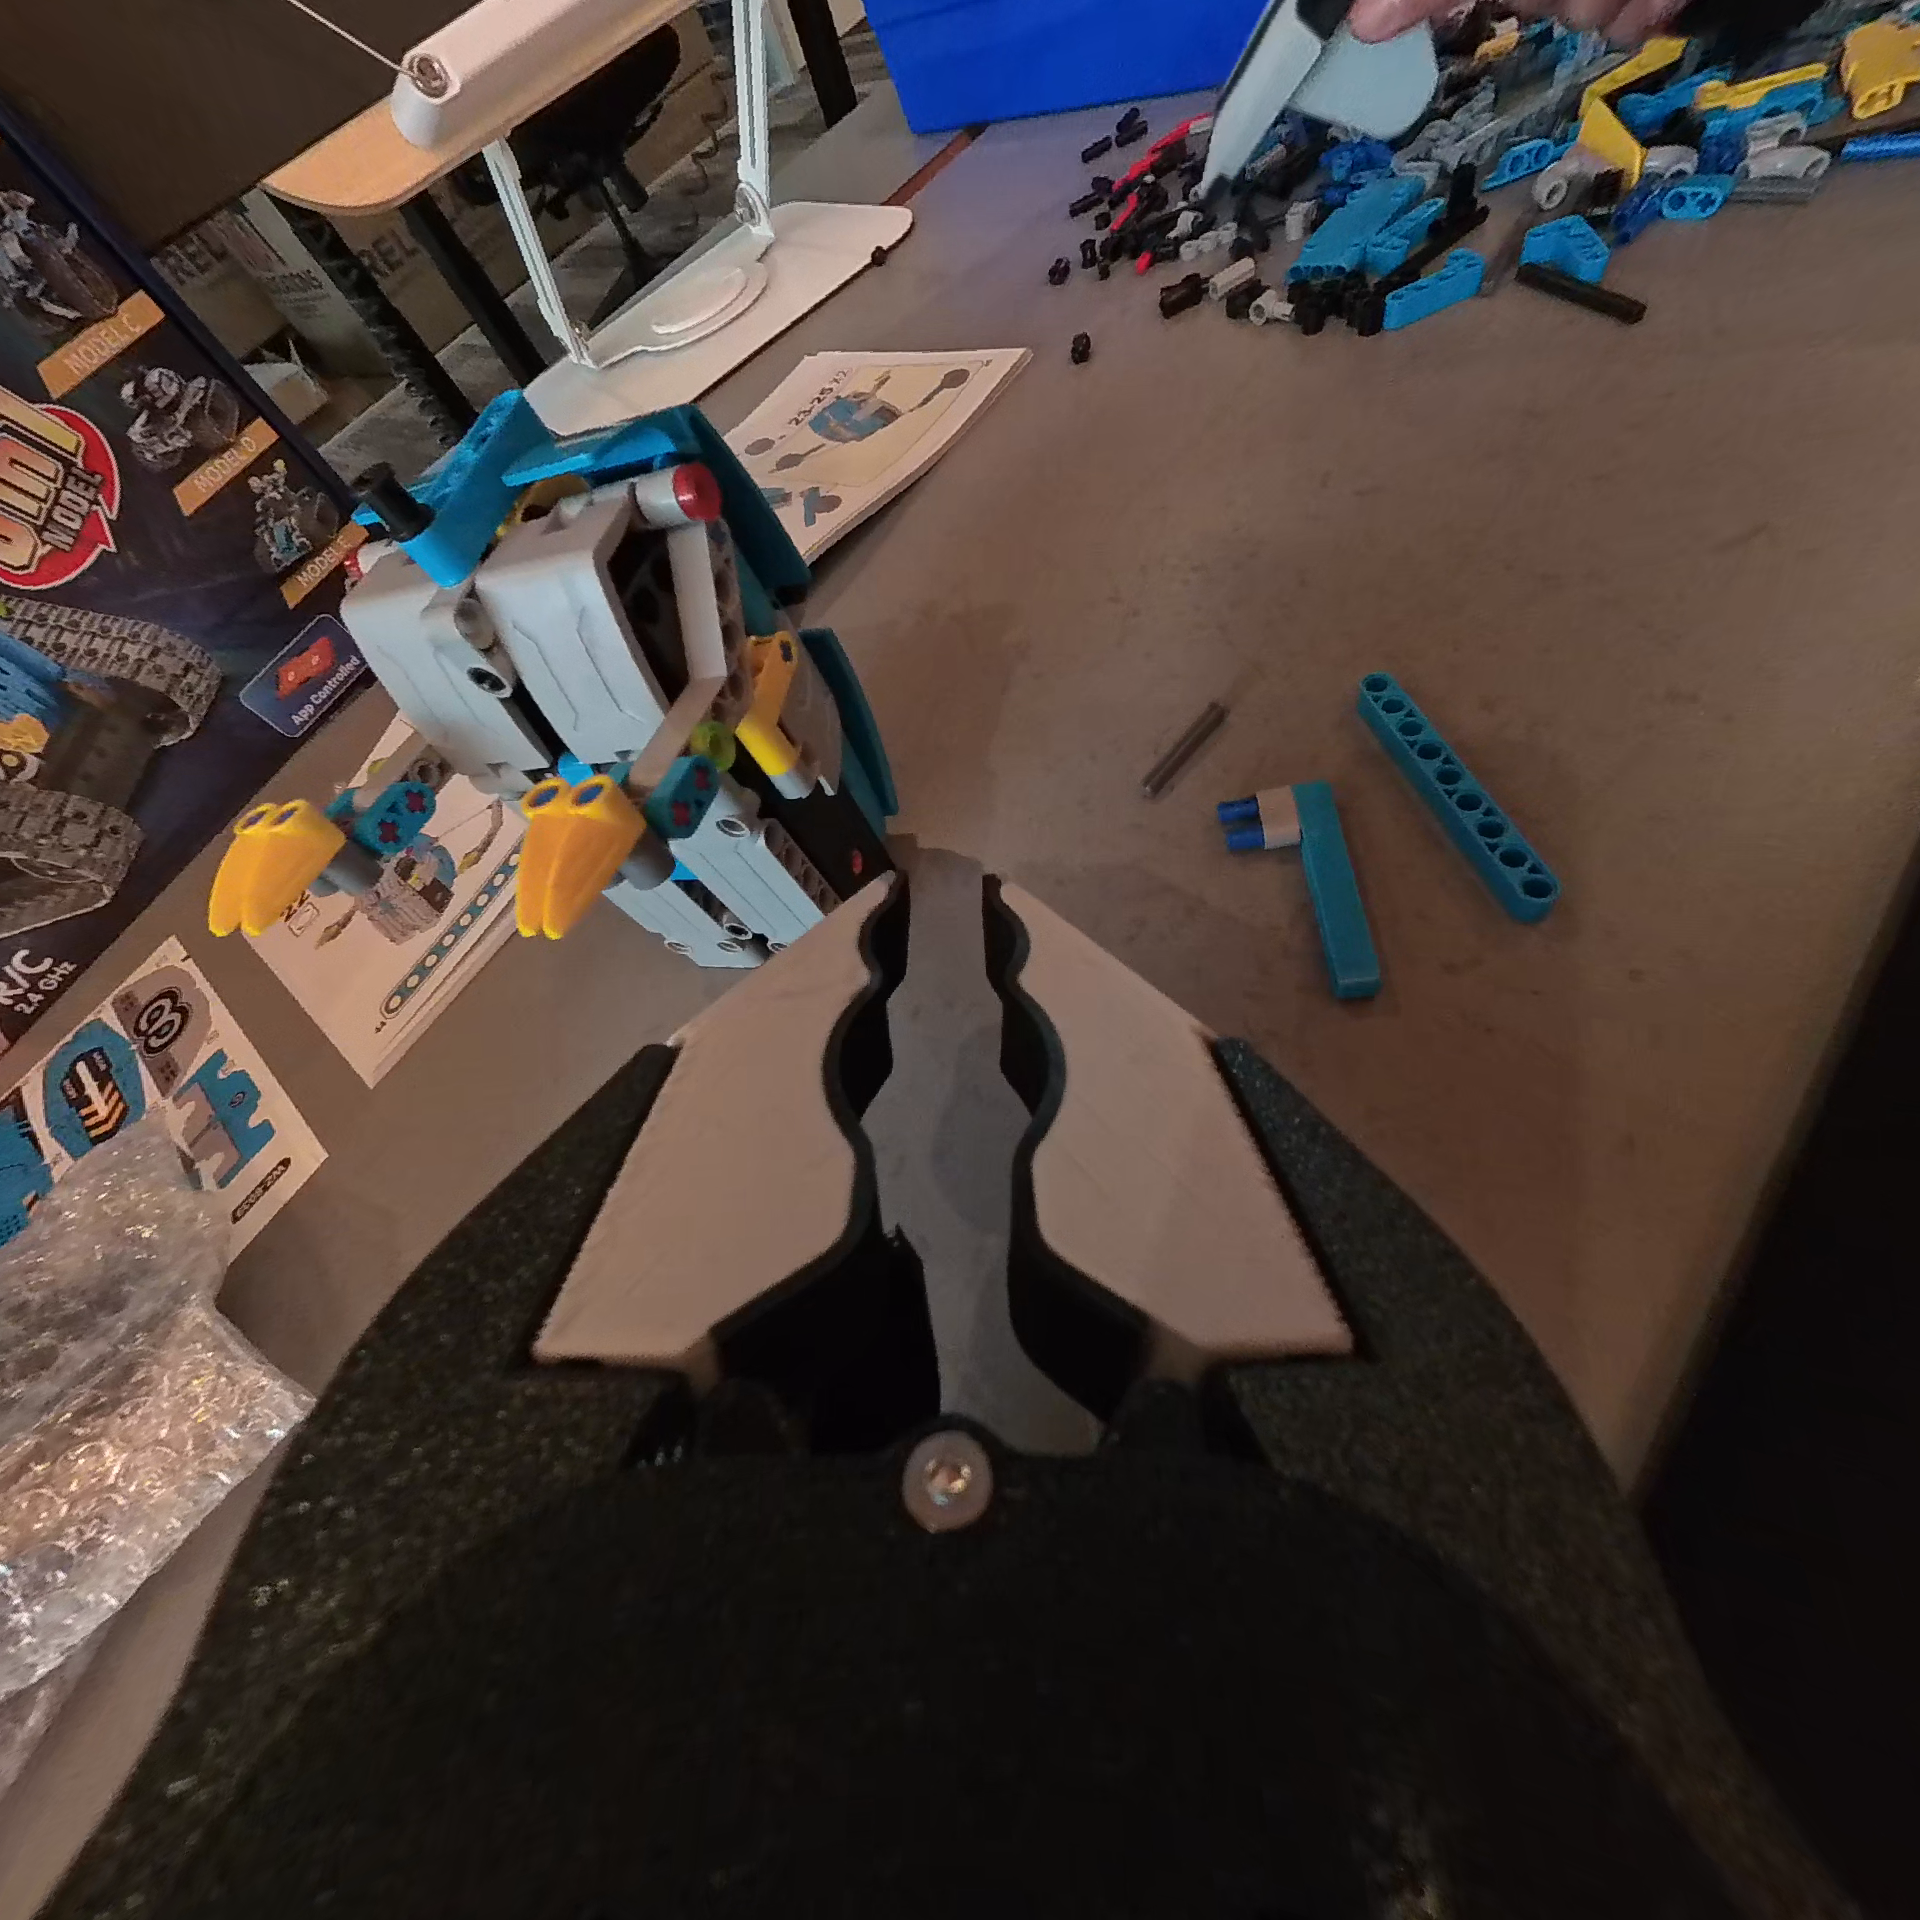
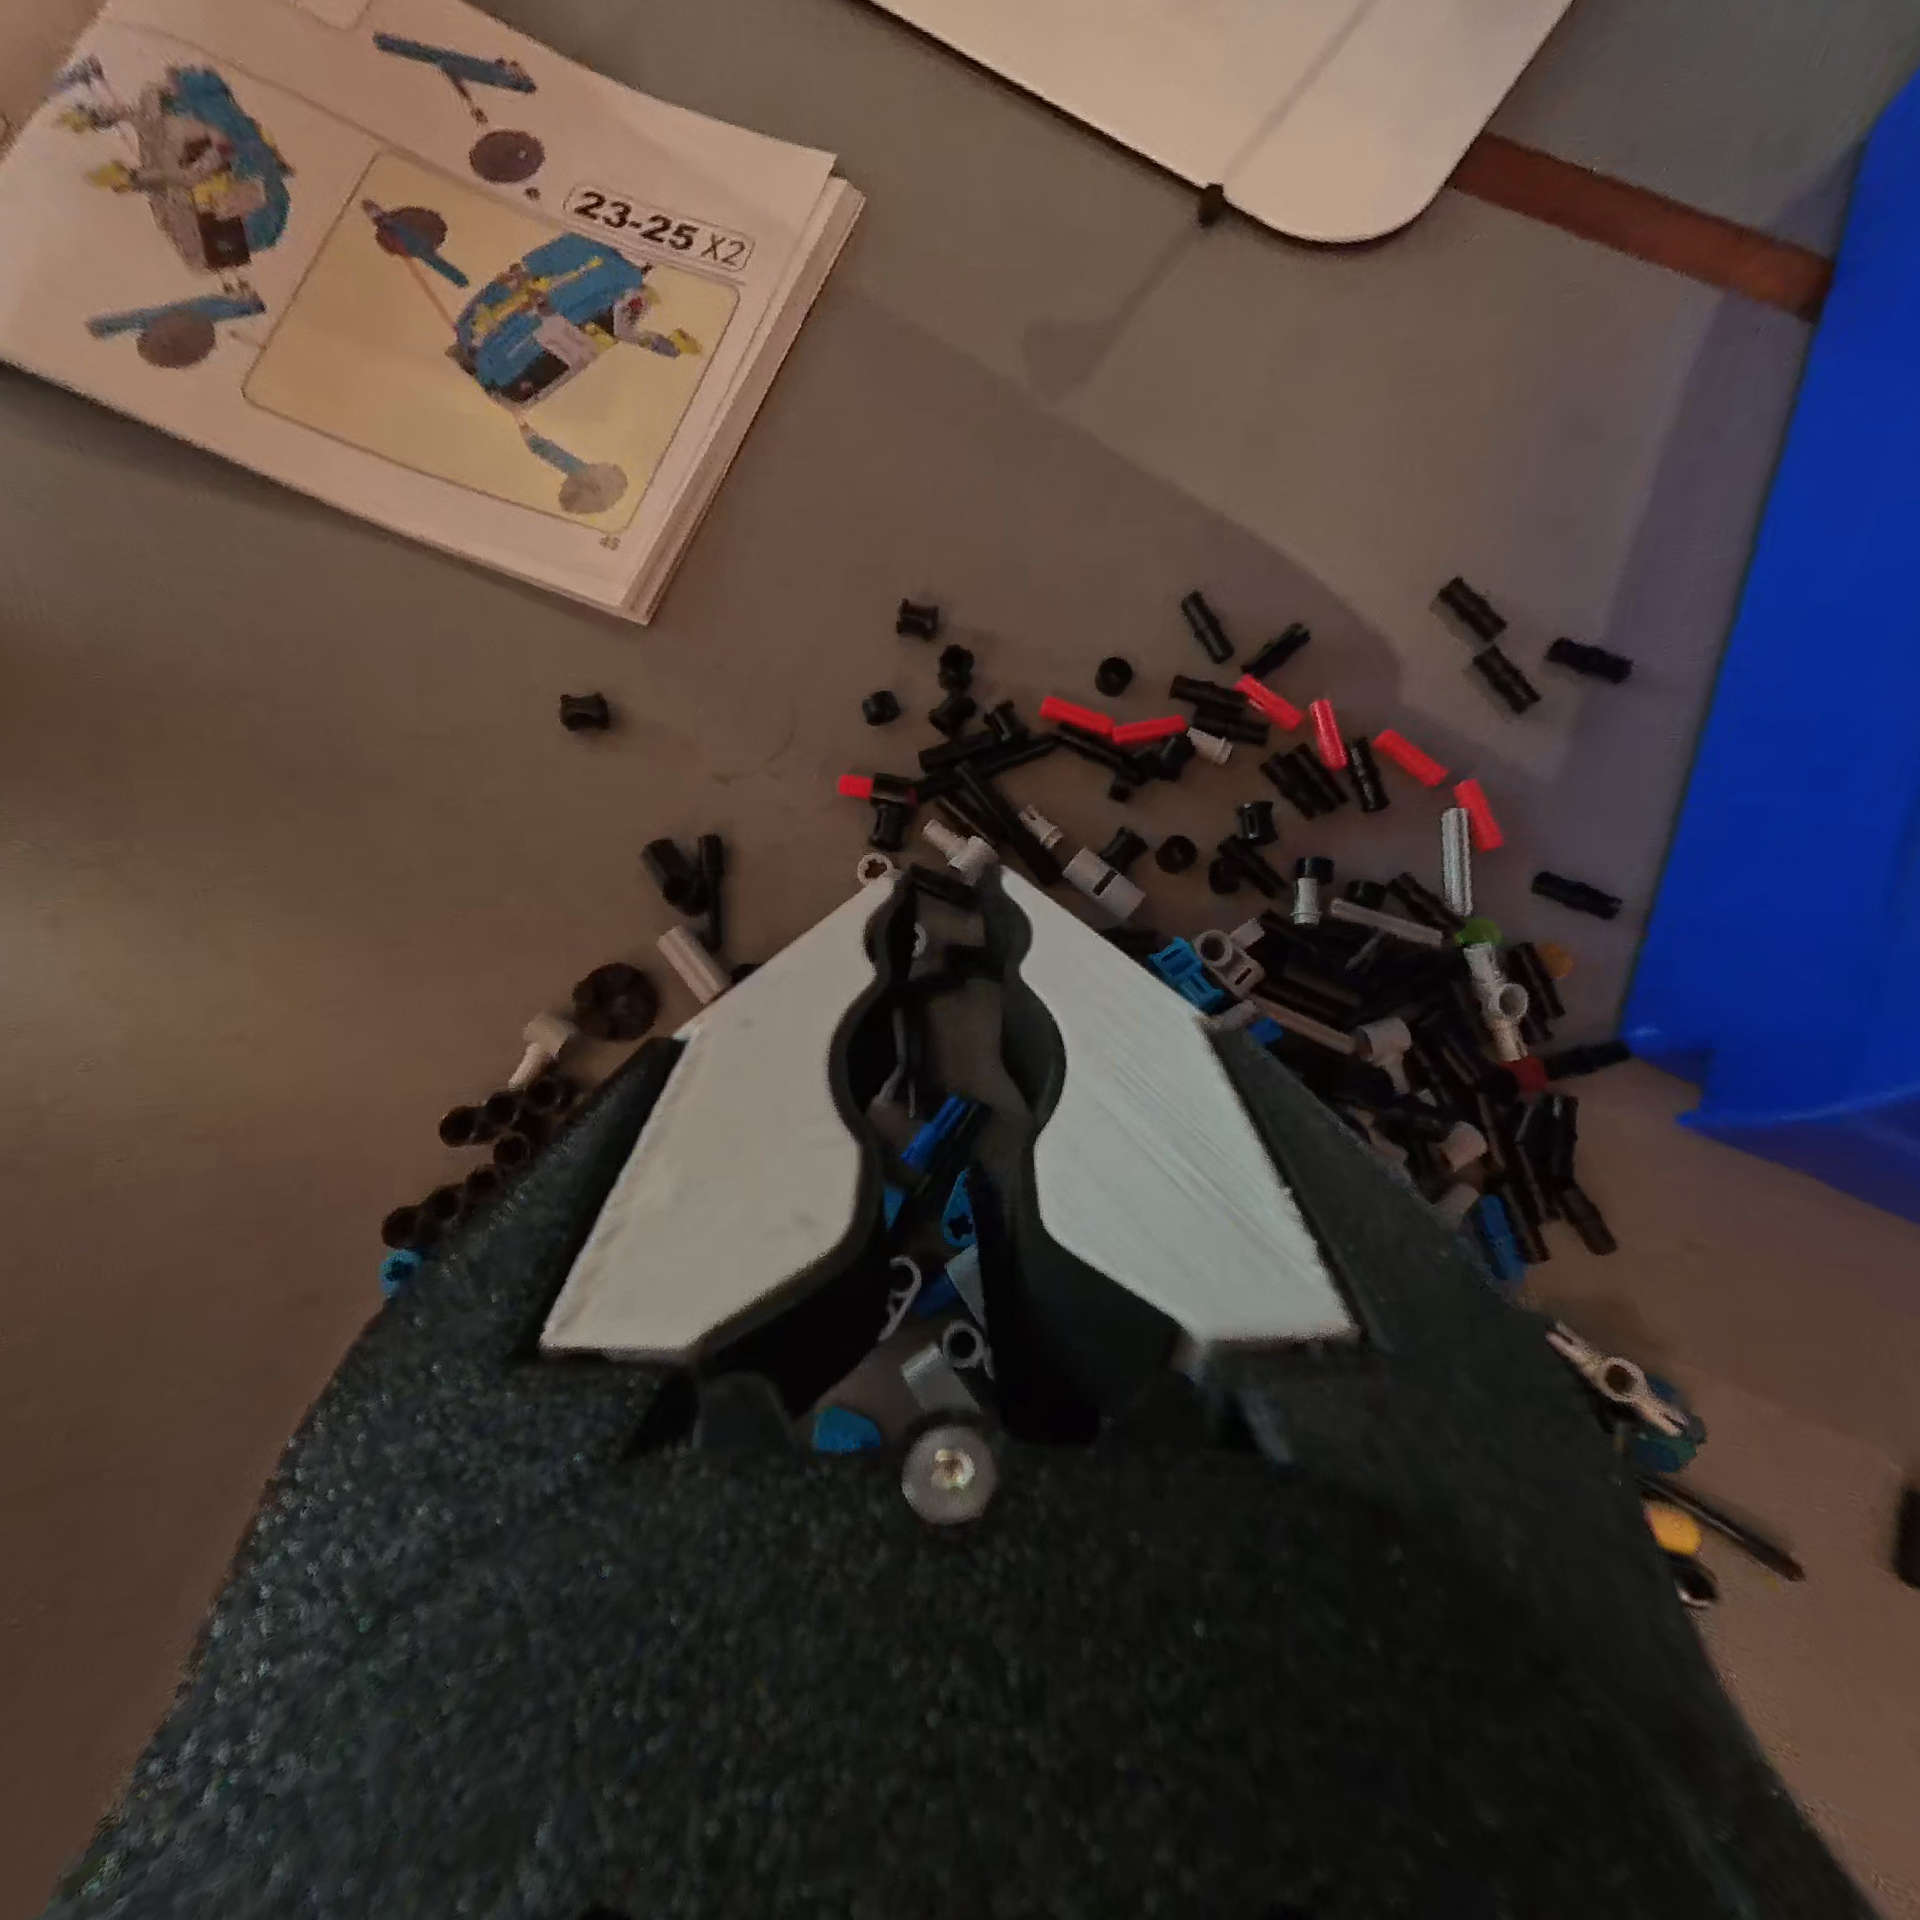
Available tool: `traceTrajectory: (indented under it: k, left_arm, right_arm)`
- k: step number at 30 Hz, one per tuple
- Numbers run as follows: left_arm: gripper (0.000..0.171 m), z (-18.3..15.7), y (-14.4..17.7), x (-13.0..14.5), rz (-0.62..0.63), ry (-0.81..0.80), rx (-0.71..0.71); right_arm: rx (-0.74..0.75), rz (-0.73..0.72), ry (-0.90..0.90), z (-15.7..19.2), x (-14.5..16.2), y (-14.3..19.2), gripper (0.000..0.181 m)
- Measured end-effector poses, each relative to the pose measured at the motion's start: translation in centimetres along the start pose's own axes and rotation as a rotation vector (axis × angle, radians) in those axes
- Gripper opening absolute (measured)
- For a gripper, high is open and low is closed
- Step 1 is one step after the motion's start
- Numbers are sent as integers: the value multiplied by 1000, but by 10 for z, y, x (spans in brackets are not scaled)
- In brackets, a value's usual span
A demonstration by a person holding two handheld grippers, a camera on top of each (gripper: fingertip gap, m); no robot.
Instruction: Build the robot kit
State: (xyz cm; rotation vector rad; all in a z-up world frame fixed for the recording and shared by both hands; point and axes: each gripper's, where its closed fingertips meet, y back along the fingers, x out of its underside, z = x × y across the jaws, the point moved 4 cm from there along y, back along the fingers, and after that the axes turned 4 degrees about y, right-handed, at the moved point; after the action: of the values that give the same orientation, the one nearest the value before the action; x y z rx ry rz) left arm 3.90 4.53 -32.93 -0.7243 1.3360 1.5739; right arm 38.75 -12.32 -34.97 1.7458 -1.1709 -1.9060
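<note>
The right gripper [image 2: 940, 904] hung tip-down over the pile of pins [image 2: 1299, 831] by the blue bin [image 2: 1808, 727], jaws a narrow gap apart and empty; those pins looked tiny, light, hard and rolly, so I'd pinch one across its middle. The left gripper [image 1: 940, 883] sat low and level, barely parted, holding nothing, just beside the model [image 1: 623, 686] on the table [image 1: 1558, 499], beams [image 1: 1455, 795] off to its right.
</note>
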Motion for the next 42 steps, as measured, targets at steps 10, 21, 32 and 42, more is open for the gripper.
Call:
traceTrajectory:
  k: [10,21,32,42]
  left_arm:
    - [13,0,0,0,1,0,1]
    - [13,0,0,0,-1,0,-1]
    - [13,0,0,0,2,-7,-3]
    - [13,1,0,0,-2,5,-2]
  right_arm:
    - [-22,47,-25,3,4,-9,11]
    - [-18,7,-22,0,5,0,0]
    - [8,46,-28,7,2,-13,16]
    - [-241,-129,117,71,-26,12,15]
